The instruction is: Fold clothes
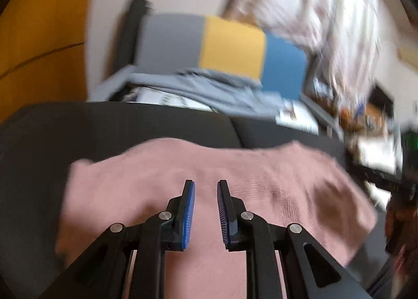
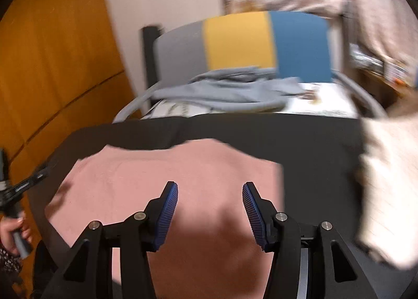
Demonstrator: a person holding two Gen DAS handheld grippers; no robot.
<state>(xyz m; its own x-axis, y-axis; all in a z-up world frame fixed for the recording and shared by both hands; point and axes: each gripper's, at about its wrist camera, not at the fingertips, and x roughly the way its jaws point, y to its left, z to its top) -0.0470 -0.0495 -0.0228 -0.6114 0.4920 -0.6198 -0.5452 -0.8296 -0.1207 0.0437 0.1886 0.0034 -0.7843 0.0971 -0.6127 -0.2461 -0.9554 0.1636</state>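
A pink garment (image 1: 198,168) lies spread flat on a dark surface (image 1: 104,126). My left gripper (image 1: 205,184) hovers over its middle, its blue pads a narrow gap apart with nothing between them. In the right wrist view the same pink garment (image 2: 162,168) fills the lower centre. My right gripper (image 2: 210,187) stands wide open above it and holds nothing. At that view's left edge a hand (image 2: 13,231) holds the left gripper's black body (image 2: 23,186), beside the garment's left side.
A cream garment (image 2: 386,194) lies blurred on the right of the dark surface (image 2: 313,137). Behind stands a grey, yellow and blue panel (image 2: 240,40) with a grey garment (image 2: 235,90) heaped before it. An orange wooden wall (image 2: 57,69) is on the left.
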